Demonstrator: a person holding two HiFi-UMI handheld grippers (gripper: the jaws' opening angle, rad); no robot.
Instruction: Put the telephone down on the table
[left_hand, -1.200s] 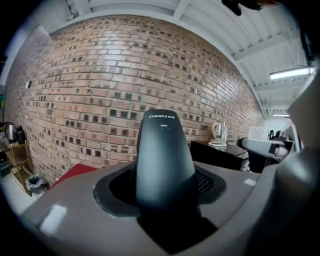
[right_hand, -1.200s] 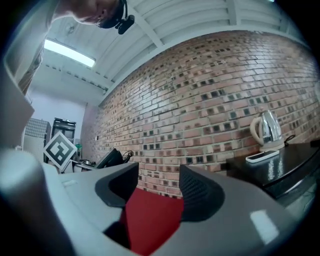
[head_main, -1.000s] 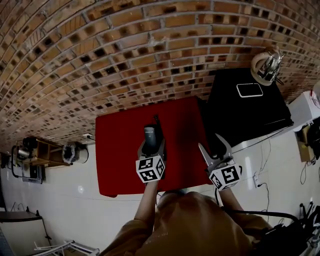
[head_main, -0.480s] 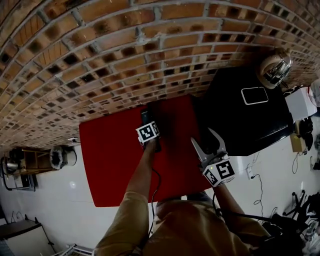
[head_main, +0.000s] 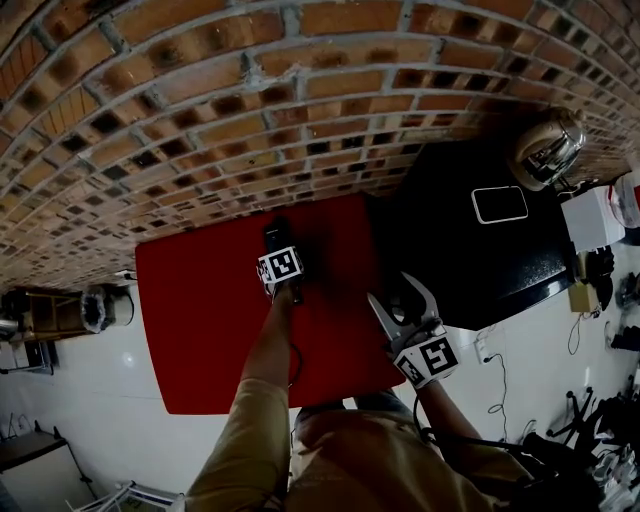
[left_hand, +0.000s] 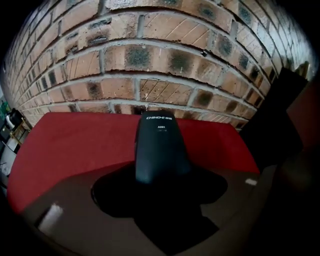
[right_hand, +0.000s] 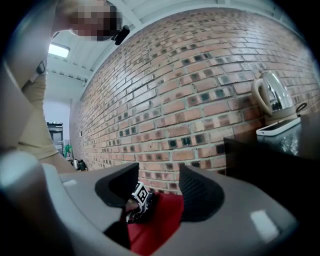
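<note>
Head view: brick wall (head_main: 300, 80) just behind telephone (head_main: 272, 236)

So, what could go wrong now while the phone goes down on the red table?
1. The left gripper holds the phone only by one end; most of it sticks out past the fingers, so it might tip or slip.
2. The phone points at the brick wall just behind the red table; a forward push could knock it.

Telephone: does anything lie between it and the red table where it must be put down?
Nothing visible does. The left gripper holds the telephone over the far part of the table, near the brick wall; the red top around it is bare in the head view.
</note>
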